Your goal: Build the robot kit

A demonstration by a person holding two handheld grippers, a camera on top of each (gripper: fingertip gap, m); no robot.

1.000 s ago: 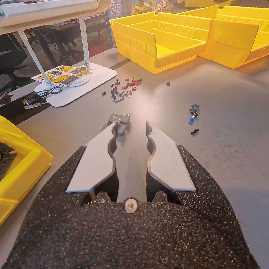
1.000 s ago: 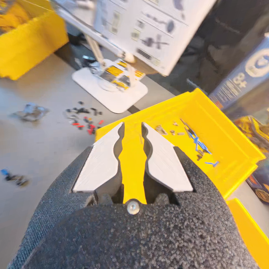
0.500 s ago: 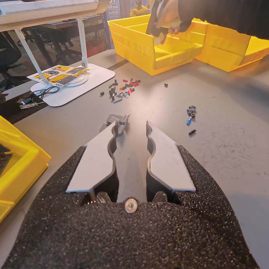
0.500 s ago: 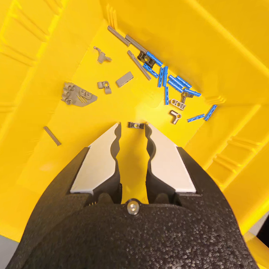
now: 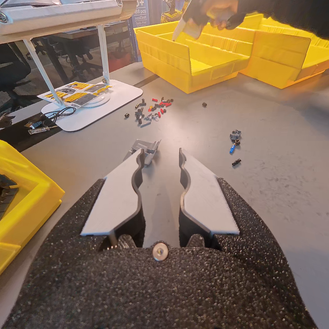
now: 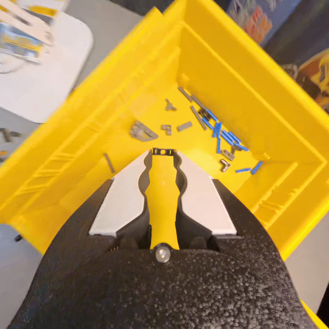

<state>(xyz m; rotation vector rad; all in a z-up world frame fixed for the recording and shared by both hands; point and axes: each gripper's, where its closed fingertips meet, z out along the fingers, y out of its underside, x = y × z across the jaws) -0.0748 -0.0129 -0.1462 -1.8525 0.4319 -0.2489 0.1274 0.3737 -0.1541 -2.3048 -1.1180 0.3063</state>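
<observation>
Left claw (image 5: 161, 151): spread wide, nothing between its fingers, low over the grey bench (image 5: 267, 187). A silver-grey angular plate piece (image 5: 148, 147) lies on the bench at the tip of its left finger; whether they touch cannot be told. Beyond it, a scatter of small black, red and grey pins (image 5: 152, 111); to the right, one grey connector (image 5: 235, 134), one blue pin (image 5: 232, 150) and one black pin (image 5: 236, 162).

Right claw (image 6: 162, 151): pinching a small black beam (image 6: 162, 152) with one round centre hole, held crosswise between the fingertips above the yellow bin (image 6: 89, 160). On the bin floor lie one grey wedge plate (image 6: 142, 132), several grey axles and connectors, and a cluster of blue pins (image 6: 226, 135); blur prevents an exact count.
</observation>
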